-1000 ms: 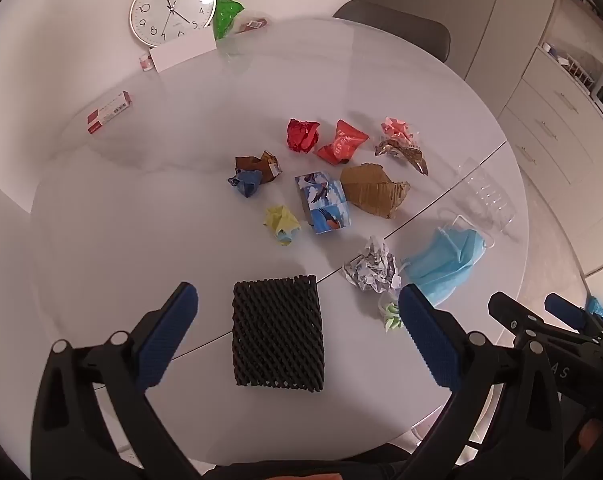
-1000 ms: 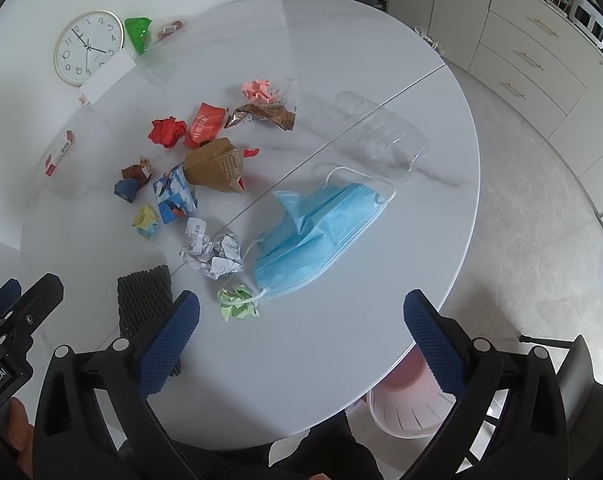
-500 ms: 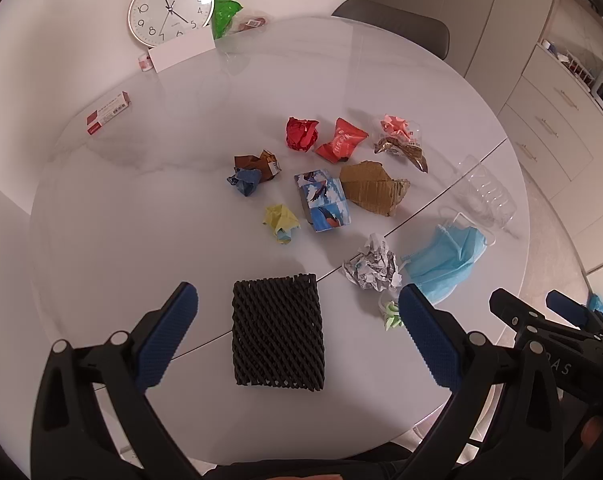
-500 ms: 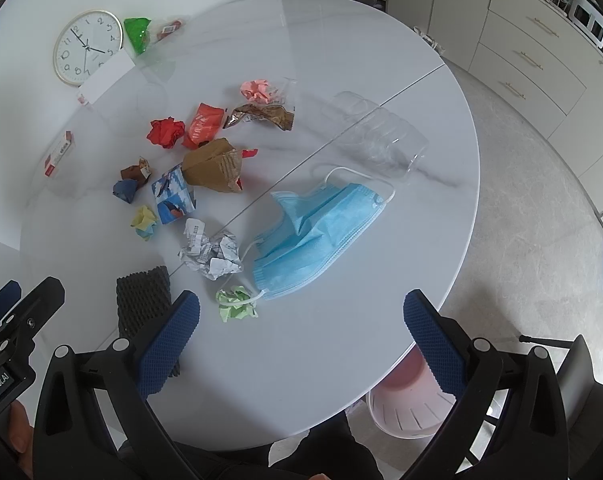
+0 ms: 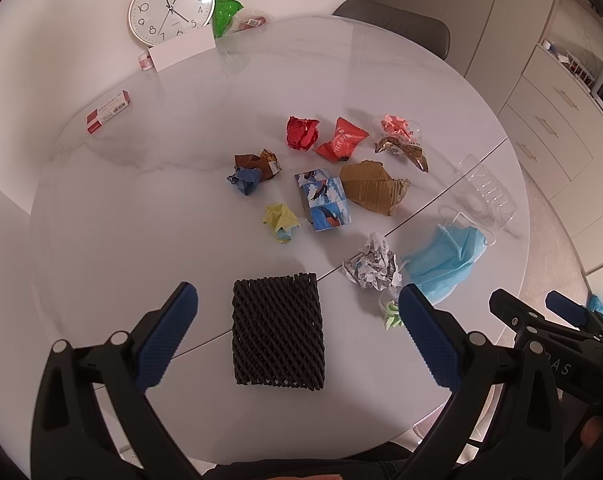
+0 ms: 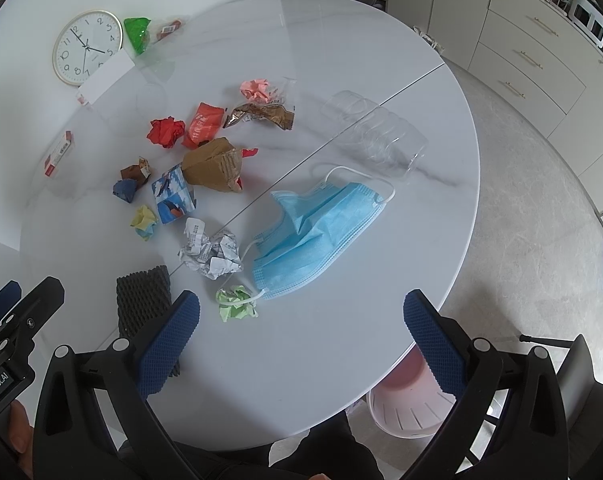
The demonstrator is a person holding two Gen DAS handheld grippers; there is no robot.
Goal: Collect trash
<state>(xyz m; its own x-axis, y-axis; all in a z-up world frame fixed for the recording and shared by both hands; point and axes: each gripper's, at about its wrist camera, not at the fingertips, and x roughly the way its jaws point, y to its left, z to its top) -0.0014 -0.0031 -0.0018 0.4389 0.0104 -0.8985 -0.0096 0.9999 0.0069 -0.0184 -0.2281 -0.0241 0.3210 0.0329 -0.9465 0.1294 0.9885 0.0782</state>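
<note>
Trash lies scattered on the round white table. A black foam net sits just ahead of my left gripper, which is open and empty above it. A blue face mask, a crumpled white receipt and a green paper wad lie ahead of my right gripper, also open and empty. Farther off are a torn brown cardboard piece, a blue printed carton, red wrappers, a yellow wad and a clear plastic bottle.
A pink bin stands on the floor under the table's near right edge. A wall clock, a white card, a green bag and a small red box sit at the table's far side. A chair stands behind.
Both grippers have shifted only slightly; the left view has drifted a little, and the trash has stayed where it was.
</note>
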